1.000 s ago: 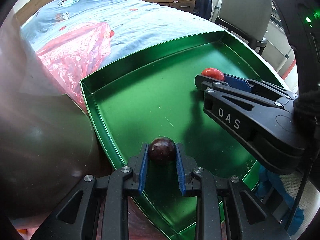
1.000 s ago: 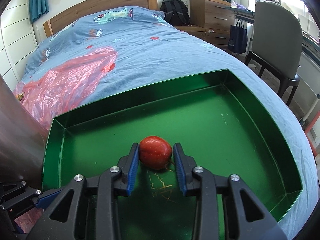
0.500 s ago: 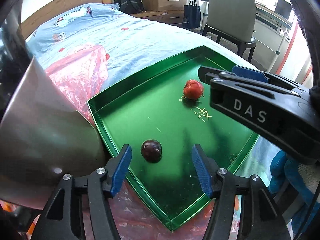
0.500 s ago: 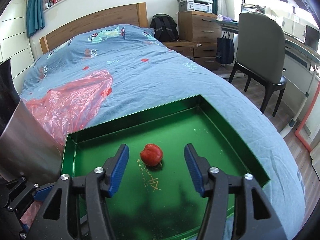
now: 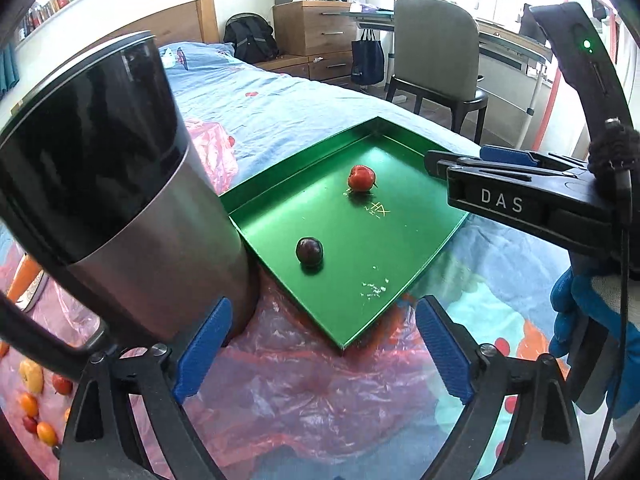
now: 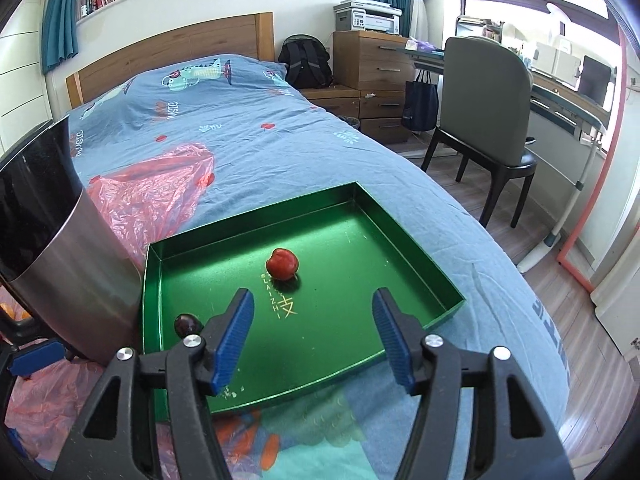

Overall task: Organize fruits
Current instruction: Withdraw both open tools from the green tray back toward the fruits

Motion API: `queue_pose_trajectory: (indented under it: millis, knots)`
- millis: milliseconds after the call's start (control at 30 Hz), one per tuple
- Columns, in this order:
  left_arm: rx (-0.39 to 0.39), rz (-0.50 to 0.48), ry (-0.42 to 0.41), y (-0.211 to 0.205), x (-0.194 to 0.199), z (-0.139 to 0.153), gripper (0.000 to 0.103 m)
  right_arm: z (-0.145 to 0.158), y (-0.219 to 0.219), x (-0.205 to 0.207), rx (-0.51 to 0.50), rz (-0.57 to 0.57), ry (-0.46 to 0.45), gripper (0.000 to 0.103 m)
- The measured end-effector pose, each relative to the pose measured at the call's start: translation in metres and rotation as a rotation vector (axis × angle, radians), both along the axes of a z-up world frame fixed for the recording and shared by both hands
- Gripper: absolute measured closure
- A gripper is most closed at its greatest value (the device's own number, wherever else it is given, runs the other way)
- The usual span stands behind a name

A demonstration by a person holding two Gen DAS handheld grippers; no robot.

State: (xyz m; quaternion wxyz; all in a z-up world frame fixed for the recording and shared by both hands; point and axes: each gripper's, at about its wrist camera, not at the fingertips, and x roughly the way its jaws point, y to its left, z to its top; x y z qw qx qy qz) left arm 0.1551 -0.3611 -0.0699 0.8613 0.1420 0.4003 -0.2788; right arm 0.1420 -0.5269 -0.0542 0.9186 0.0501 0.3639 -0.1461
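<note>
A dark plum (image 5: 309, 251) and a red fruit (image 5: 361, 177) lie apart on the floor of a green tray (image 5: 280, 176) on the bed. My left gripper (image 5: 324, 308) hangs above the tray's near corner. Its jaws are opening and nothing is between them. The right wrist view shows the red fruit (image 6: 283, 264) in mid-tray (image 6: 256, 220) and the plum (image 6: 186, 325) by the left wall. My right gripper (image 6: 312, 300) is above and short of the red fruit, with its jaws opening on nothing. It also shows side-on as the right gripper (image 5: 460, 158) over the tray's right edge.
A tall steel bin (image 5: 120, 184) with a dark liner stands against the tray's left side. Pink plastic sheet (image 5: 300, 392) covers the bed in front. Several small fruits (image 5: 32, 400) lie at lower left. A blue-gloved hand (image 5: 588, 320) holds the right gripper. A chair (image 6: 488, 120) stands beside the bed.
Both grippers opened and let go of their fruits: the left released the plum, the right the red fruit. Both then drew back and up from the tray.
</note>
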Motion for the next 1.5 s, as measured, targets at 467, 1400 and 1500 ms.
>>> queue_pose_trajectory:
  millis: [467, 1400, 1500]
  knots:
    - [0.025, 0.018, -0.074, 0.090, -0.067, 0.017, 0.001, 0.006, 0.056, -0.057, -0.013, 0.017, 0.025, 0.012]
    - [0.042, 0.327, -0.097, 0.256, -0.101, 0.015, 0.001, 0.018, 0.214, -0.093, 0.031, 0.270, 0.004, 0.012]
    - [0.036, 0.367, -0.093, 0.276, -0.101, 0.013, 0.001, 0.017, 0.236, -0.092, 0.033, 0.305, 0.003, 0.012]
